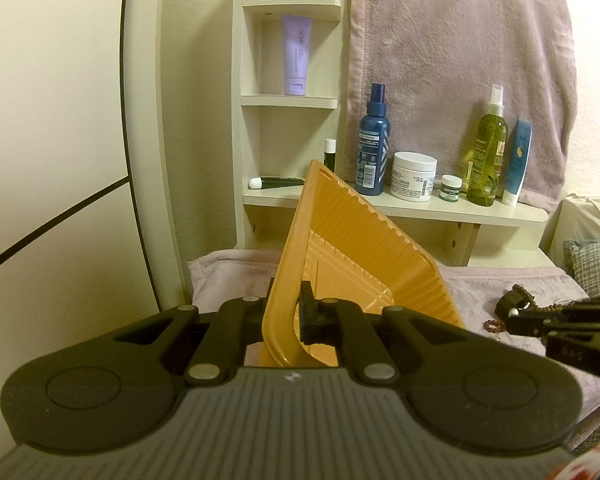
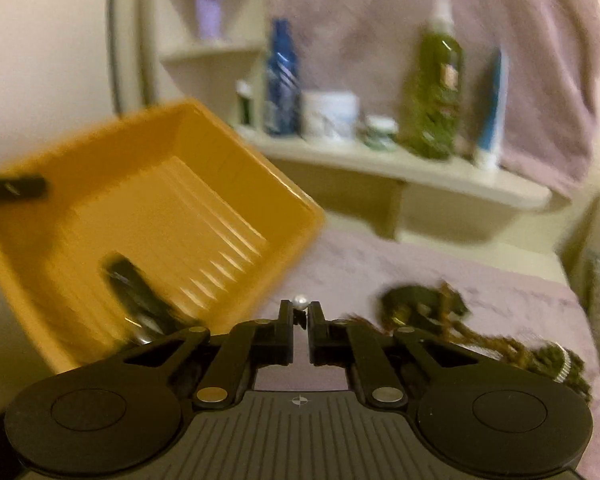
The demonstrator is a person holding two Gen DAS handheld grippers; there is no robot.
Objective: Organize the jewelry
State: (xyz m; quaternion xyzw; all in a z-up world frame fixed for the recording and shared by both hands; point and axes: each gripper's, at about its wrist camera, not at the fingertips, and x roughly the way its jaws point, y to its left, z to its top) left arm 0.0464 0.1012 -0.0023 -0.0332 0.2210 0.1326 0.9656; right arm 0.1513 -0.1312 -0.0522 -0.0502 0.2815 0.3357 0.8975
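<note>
My left gripper (image 1: pixel 287 304) is shut on the rim of an orange plastic tray (image 1: pixel 364 264) and holds it tilted up off the towel. In the right wrist view the tray (image 2: pixel 160 208) tips toward me, with a dark piece of jewelry (image 2: pixel 136 284) lying in its lower corner. My right gripper (image 2: pixel 300 312) is shut on a small pearl earring (image 2: pixel 301 302) just beside the tray's lower edge. A pile of brown bead bracelets and dark jewelry (image 2: pixel 440 308) lies on the pink towel to the right; it also shows in the left wrist view (image 1: pixel 516 304).
A shelf (image 1: pixel 420 204) behind holds a blue spray bottle (image 1: pixel 372 148), a white cream jar (image 1: pixel 414 176), a green bottle (image 1: pixel 488 152) and a blue tube (image 1: pixel 518 160). A pink towel (image 1: pixel 460 60) hangs behind them. A curved white panel (image 1: pixel 148 160) stands at left.
</note>
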